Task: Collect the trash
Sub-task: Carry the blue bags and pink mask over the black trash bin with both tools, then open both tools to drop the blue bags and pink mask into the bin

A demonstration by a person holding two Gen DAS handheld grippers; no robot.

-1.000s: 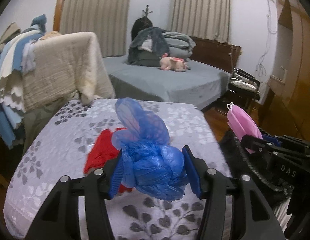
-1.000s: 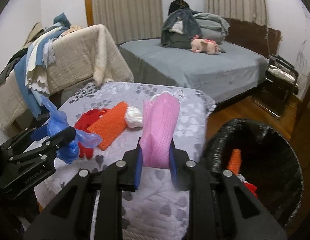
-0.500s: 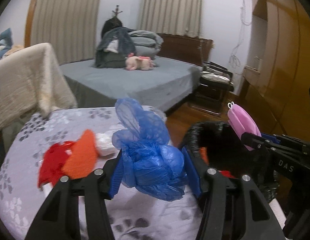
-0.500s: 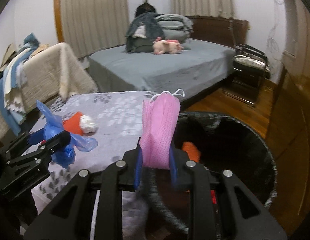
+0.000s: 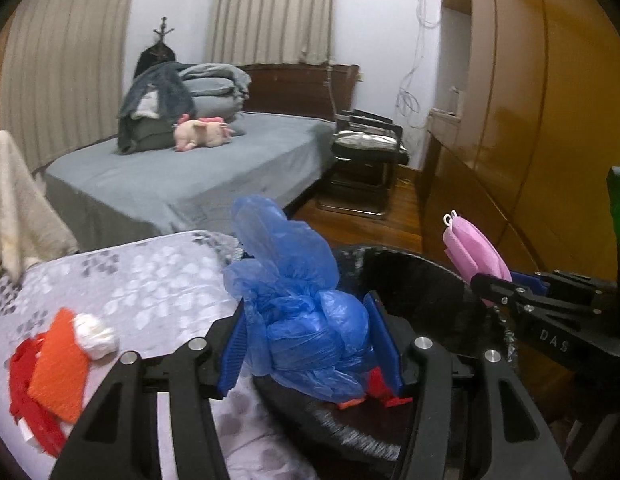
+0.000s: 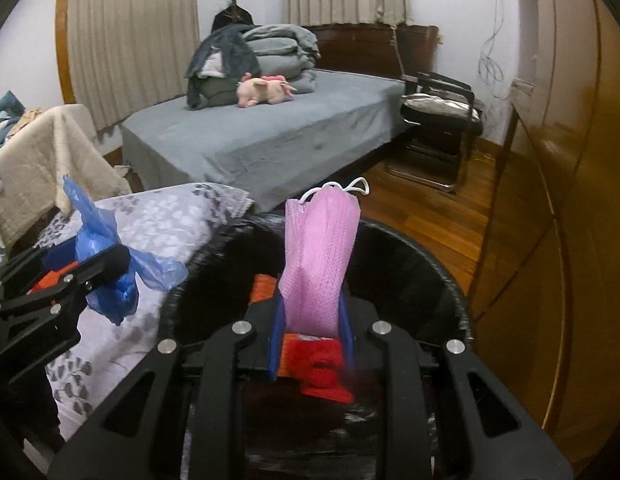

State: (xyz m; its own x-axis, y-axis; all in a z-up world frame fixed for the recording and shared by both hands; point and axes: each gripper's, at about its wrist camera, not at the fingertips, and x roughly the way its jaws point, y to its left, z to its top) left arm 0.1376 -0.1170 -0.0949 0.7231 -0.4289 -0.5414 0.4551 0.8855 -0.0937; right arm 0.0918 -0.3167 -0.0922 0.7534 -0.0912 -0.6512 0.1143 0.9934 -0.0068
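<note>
My left gripper [image 5: 310, 344] is shut on a crumpled blue plastic bag [image 5: 297, 312], held over the near left rim of the black-lined trash bin [image 5: 430, 276]. In the right wrist view that bag [image 6: 105, 264] hangs at the left edge of the bin [image 6: 410, 248]. My right gripper [image 6: 312, 336] is shut on a folded pink face mask [image 6: 320, 264], upright above the bin's opening. Red and orange scraps [image 6: 322, 364] lie inside the bin. On the floral-covered table [image 5: 157, 276] rest an orange cloth [image 5: 61, 372], a red piece [image 5: 19, 380] and a white paper wad [image 5: 94, 334].
A grey bed [image 6: 269, 136] with a pink plush toy [image 6: 265, 90] and piled bedding stands behind. A black chair [image 6: 438, 120] sits by the wall, a wooden wardrobe [image 6: 558, 200] lines the right side, and a cloth-draped rack [image 6: 41, 152] stands at the left.
Both grippers have swung to the right, from over the floral table to above the trash bin, each keeping its load. The table scraps now sit far left in view.
</note>
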